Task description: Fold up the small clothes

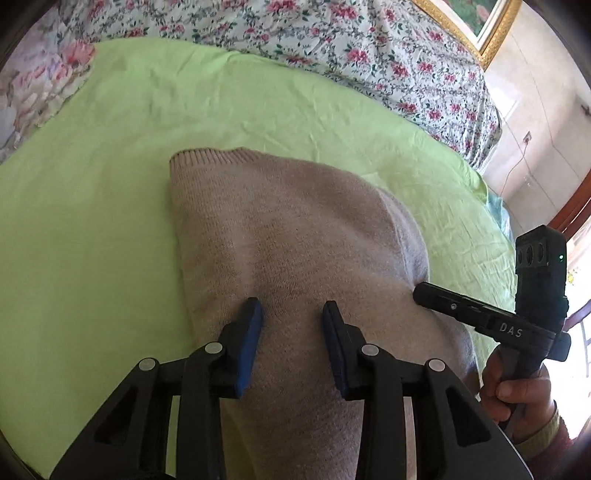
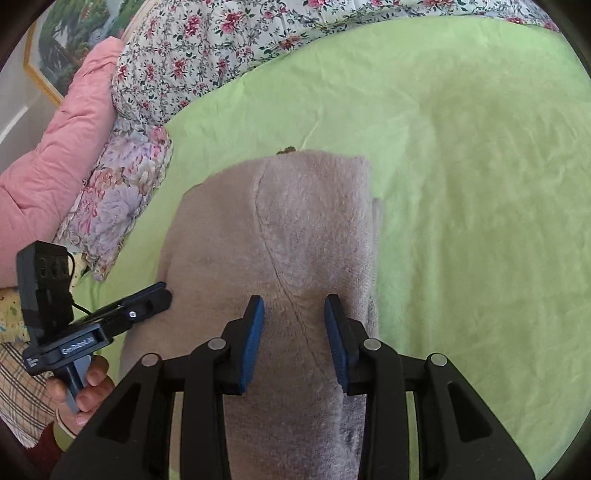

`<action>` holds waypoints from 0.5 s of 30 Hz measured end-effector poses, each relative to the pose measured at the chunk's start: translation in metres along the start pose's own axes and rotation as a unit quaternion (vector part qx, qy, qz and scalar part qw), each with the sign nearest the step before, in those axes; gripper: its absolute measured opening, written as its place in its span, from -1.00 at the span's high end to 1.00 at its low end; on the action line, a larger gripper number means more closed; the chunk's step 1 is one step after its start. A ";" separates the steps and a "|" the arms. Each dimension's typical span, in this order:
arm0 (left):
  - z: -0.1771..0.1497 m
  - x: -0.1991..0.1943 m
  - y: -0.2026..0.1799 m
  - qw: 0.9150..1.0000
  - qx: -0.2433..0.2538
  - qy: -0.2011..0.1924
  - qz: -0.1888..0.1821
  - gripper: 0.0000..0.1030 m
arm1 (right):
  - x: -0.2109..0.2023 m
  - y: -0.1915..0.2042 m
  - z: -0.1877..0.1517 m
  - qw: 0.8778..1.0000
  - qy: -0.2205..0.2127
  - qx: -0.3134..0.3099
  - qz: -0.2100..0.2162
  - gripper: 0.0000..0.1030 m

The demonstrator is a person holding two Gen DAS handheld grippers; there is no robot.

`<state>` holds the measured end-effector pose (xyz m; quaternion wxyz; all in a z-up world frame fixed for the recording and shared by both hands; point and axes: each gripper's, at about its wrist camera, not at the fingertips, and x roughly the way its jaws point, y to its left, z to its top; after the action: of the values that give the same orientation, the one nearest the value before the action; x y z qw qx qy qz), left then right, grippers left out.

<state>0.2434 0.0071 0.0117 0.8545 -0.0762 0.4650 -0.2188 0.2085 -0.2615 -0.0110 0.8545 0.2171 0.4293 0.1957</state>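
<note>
A beige knit sweater [image 1: 295,236] lies folded lengthwise on the green sheet [image 1: 110,221], its ribbed edge at the far end. My left gripper [image 1: 293,308] is open, its blue pads just above the near part of the sweater, holding nothing. My right gripper [image 2: 294,304] is open too, over the sweater [image 2: 295,229] near a curved seam. The right gripper also shows in the left wrist view [image 1: 419,291] at the sweater's right edge. The left gripper shows in the right wrist view [image 2: 164,291] at the sweater's left edge.
A floral quilt [image 1: 332,40] lies along the far side of the bed. A pink duvet [image 2: 55,155] and a floral pillow [image 2: 118,206] lie at the left. A framed picture [image 1: 476,18] hangs on the wall. The bed's edge drops at the right [image 1: 495,206].
</note>
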 end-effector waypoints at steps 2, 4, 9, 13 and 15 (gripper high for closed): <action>-0.003 -0.010 -0.005 1.000 0.003 -0.004 0.006 0.34 | -0.005 0.002 0.001 1.000 -0.002 0.002 -0.002 0.31; -0.010 -0.027 -0.011 1.000 0.011 -0.016 0.016 0.31 | -0.019 0.005 -0.001 1.000 -0.015 0.001 -0.004 0.30; -0.040 -0.060 -0.021 0.999 0.021 -0.030 0.037 0.16 | -0.055 0.017 -0.017 0.999 -0.044 -0.014 -0.003 0.25; -0.067 -0.080 -0.026 0.997 0.016 -0.035 0.069 0.00 | -0.075 0.025 -0.033 0.998 -0.056 -0.020 -0.007 0.11; -0.077 -0.086 -0.028 0.995 0.018 -0.037 0.087 -0.07 | -0.085 0.030 -0.045 0.998 -0.060 -0.023 -0.012 0.08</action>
<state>0.1303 0.0259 0.0436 0.8882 -0.0286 0.4336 -0.1492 0.1203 -0.2713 0.0363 0.8858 0.2034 0.3752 0.1825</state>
